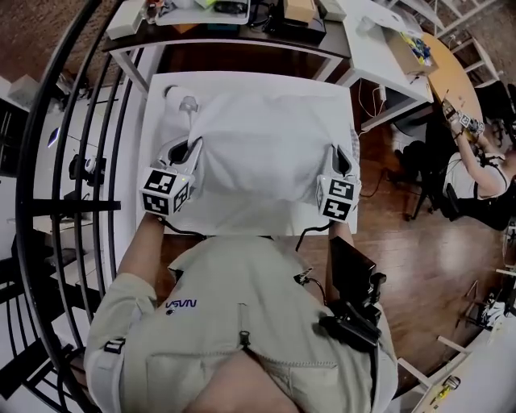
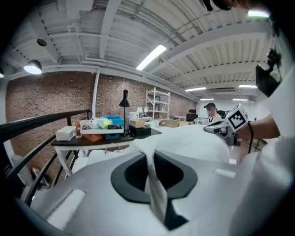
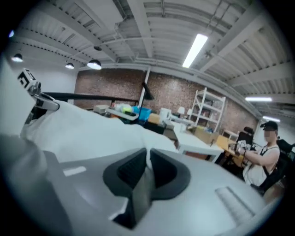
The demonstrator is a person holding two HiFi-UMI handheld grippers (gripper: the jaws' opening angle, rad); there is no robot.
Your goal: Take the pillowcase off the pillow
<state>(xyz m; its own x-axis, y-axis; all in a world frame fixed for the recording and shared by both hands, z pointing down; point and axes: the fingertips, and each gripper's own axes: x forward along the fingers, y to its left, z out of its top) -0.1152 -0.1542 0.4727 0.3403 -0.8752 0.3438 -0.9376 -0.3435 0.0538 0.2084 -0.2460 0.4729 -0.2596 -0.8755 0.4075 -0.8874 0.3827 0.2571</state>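
A white pillow in its white pillowcase (image 1: 258,153) lies across the white table (image 1: 158,97) in the head view. My left gripper (image 1: 193,146) is at the pillow's left near edge, and my right gripper (image 1: 341,159) is at its right near edge. Seen from the left gripper view, the left gripper (image 2: 154,174) is shut on a thin fold of pillowcase cloth (image 2: 156,193) that runs up between its dark pads. The right gripper (image 3: 146,168) likewise pinches a fold of the cloth (image 3: 142,193). The bulging pillow (image 2: 198,145) fills the space between both grippers.
A small white object (image 1: 187,103) sits on the table's far left. Behind it stands a cluttered dark desk (image 1: 234,20), with a white desk (image 1: 387,56) to the right. A black railing (image 1: 72,161) runs along the left. A person (image 1: 484,173) sits at far right.
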